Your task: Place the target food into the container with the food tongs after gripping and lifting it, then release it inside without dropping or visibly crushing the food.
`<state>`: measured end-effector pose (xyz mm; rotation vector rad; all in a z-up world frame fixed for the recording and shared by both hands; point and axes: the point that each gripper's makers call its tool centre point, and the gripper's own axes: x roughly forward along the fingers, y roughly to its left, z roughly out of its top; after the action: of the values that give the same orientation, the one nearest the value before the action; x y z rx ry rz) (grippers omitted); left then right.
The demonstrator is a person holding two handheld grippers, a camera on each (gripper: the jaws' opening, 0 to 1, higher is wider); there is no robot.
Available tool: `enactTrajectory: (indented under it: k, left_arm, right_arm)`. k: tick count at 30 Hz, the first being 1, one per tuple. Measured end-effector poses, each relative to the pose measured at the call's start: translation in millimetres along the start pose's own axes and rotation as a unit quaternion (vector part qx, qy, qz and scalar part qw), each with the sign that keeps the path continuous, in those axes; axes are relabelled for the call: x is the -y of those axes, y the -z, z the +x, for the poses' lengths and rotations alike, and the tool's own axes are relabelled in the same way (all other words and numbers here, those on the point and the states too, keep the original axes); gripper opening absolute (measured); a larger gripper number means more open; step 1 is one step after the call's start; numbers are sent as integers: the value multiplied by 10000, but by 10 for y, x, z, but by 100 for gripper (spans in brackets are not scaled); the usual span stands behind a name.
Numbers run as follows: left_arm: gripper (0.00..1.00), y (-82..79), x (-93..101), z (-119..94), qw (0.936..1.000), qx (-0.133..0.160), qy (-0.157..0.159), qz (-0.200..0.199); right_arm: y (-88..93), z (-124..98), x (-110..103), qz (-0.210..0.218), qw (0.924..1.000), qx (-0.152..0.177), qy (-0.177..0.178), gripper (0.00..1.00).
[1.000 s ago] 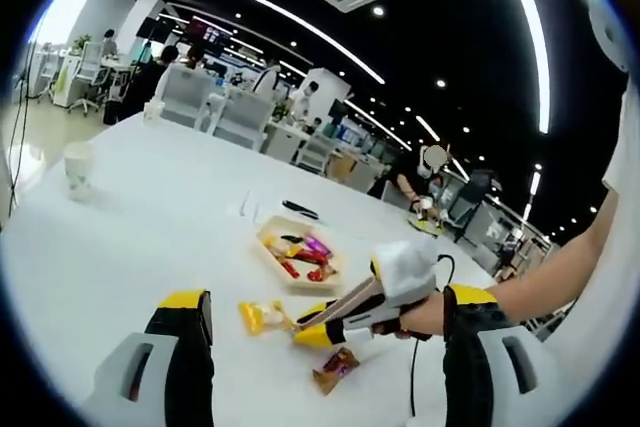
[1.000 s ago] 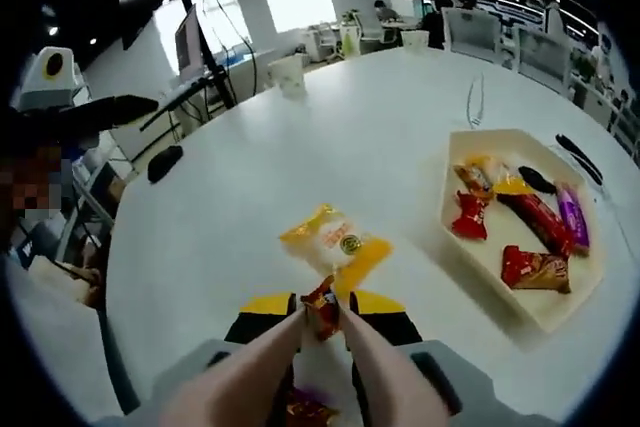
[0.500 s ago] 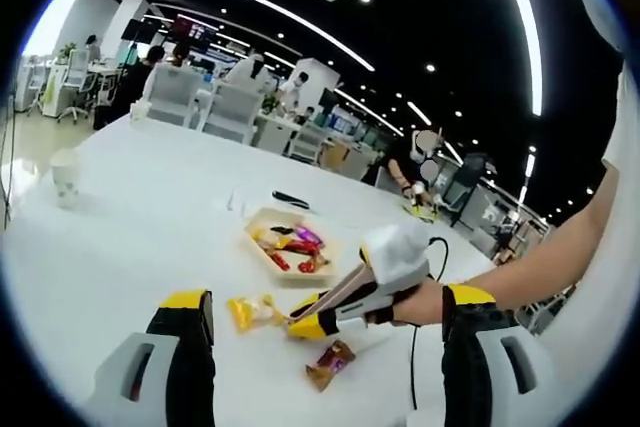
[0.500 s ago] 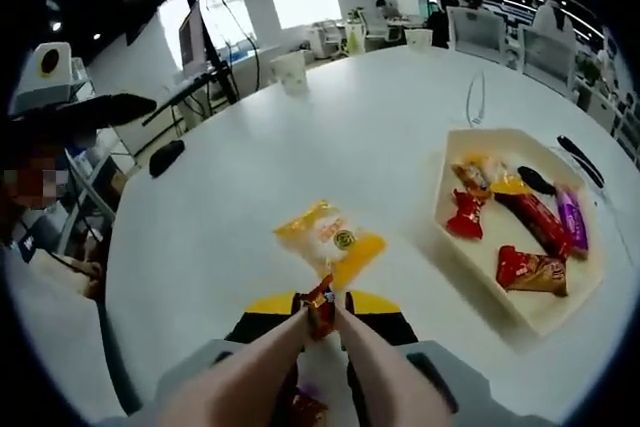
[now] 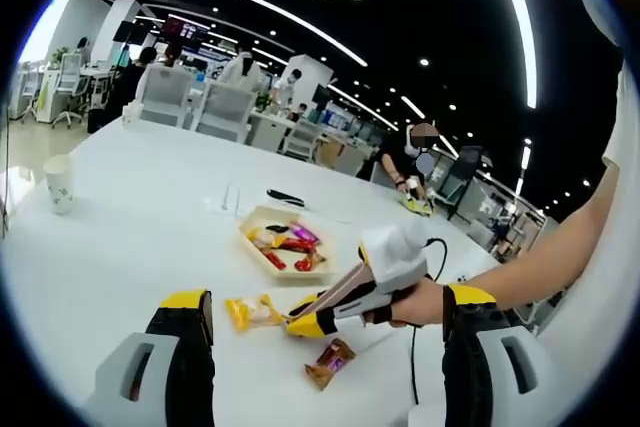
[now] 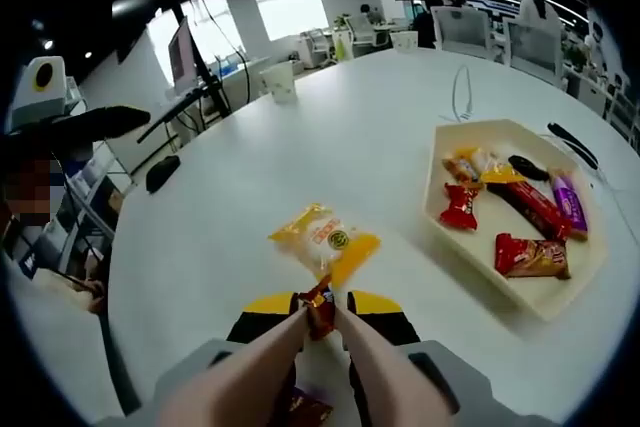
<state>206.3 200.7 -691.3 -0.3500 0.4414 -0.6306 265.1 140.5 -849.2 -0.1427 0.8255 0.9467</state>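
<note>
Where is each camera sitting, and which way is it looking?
Left gripper view: rides the left gripper, looking across the white table at the tray, the yellow packet and the right gripper, held by the person's hand.
Right gripper view: rides the right gripper, looking down along the tongs pinching a small red snack; beyond lie the yellow packet and tray.
Both views share the table, tray, yellow packet and paper cup.

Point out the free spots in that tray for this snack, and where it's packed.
The tray has bare floor at its near corner, below the red packets. The far half, around the purple bar, is crowded.
</note>
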Motion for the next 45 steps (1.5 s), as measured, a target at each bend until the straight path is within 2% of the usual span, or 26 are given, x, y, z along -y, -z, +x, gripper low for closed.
enactTrajectory:
  k: [14,15,17,18,20,26,29,32,36,38,39,40,41,42,45]
  left_arm:
    - [95,55,133,25,9999,-41,115,23]
    - [95,69,114,33,9999,-42,97,-13]
    - [95,84,74,48,9992,-65,46,-401]
    - [95,60,68,57,9991,-14,84,-412]
    - [95,-38,97,78,9994,145,174,-271]
    - [96,-165,122,125,9996,144,209,-91]
    - [95,-151,131,118,9996,157,222,-77]
    - [96,-40,140,134,9996,-23,240,-111]
    - [95,-53,184,133,9995,-36,317,-78]
    - [95,-90,212,126,9993,-15,379,-63]
    - [94,-123,222,110,9991,47,407,-90]
    - [94,-154,224,99,9989,136,421,-124]
    - [93,-190,213,84,9986,297,406,-189]
    - [93,-181,196,72,9984,332,387,-244]
    - [93,-121,189,53,9986,229,337,-330]
  right_arm:
    - [5,-7,2,34,9998,131,109,19]
    - [7,-10,10,77,9997,181,113,19]
    - [4,-10,20,108,9997,217,98,19]
    - [1,-6,23,120,9997,209,84,19]
    - [6,-1,19,88,9998,186,52,19]
    - [15,-5,27,129,9996,262,41,19]
    - [21,-14,32,251,9990,359,48,19]
    - [8,-6,13,152,9993,325,66,19]
    - [10,-14,5,142,9993,330,102,19]
    - [15,-16,13,286,9989,355,111,19]
    - [41,-2,-64,891,9954,342,-122,19]
    - [51,-2,-64,849,9958,333,-123,19]
    - [56,-15,-60,383,9986,342,-84,19]
    - [65,-20,-73,243,9992,312,-62,19]
    - [92,-36,-130,237,9993,297,-33,19]
